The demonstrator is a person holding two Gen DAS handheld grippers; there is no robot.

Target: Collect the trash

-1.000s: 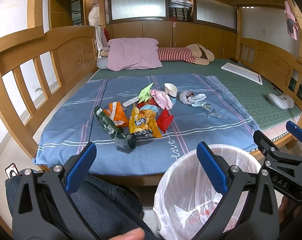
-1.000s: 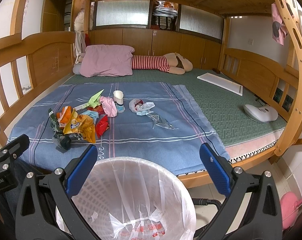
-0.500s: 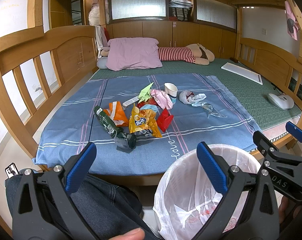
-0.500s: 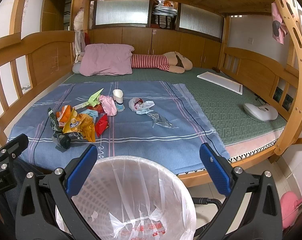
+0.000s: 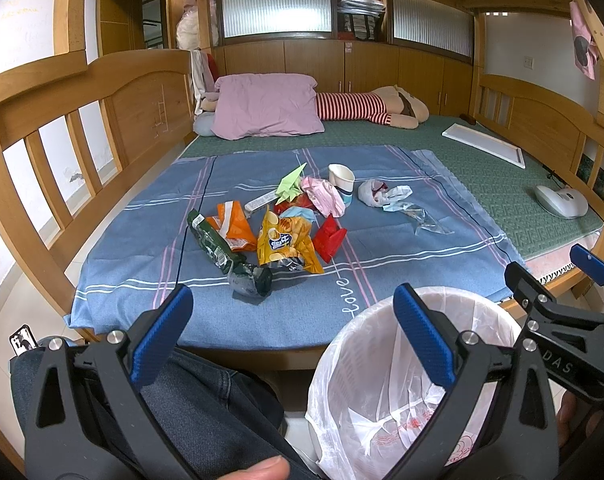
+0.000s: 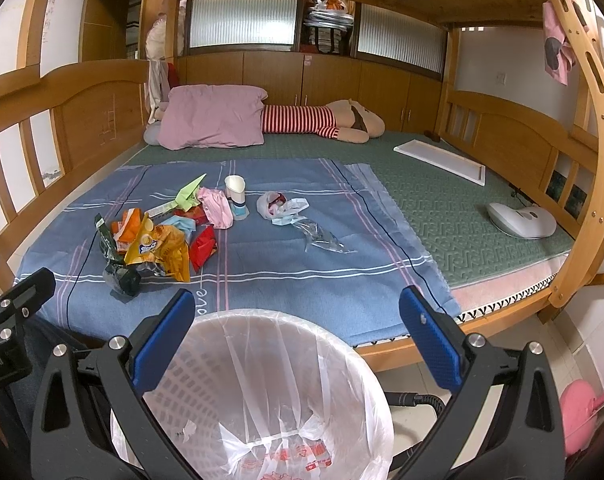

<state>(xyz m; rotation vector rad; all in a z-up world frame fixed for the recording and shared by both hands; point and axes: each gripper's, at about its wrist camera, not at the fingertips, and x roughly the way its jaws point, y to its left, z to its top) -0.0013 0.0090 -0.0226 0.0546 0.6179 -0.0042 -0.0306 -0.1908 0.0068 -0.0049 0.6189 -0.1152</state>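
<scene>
Blue-padded left gripper (image 5: 288,314), wide open and empty, sits nearer the wrappers (image 5: 262,236) than the equally open, empty right gripper (image 6: 292,316).

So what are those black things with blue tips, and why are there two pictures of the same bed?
Those are grabbing tools. A person holds one in each hand, and each has a small camera looking out along its two fingers, so you get two pictures. The left claw and right claw are both open and hold nothing. On the blue sheet lies trash: a yellow chip bag, a paper cup, a clear wrapper. Below waits a bin lined with a plastic bag.
</scene>
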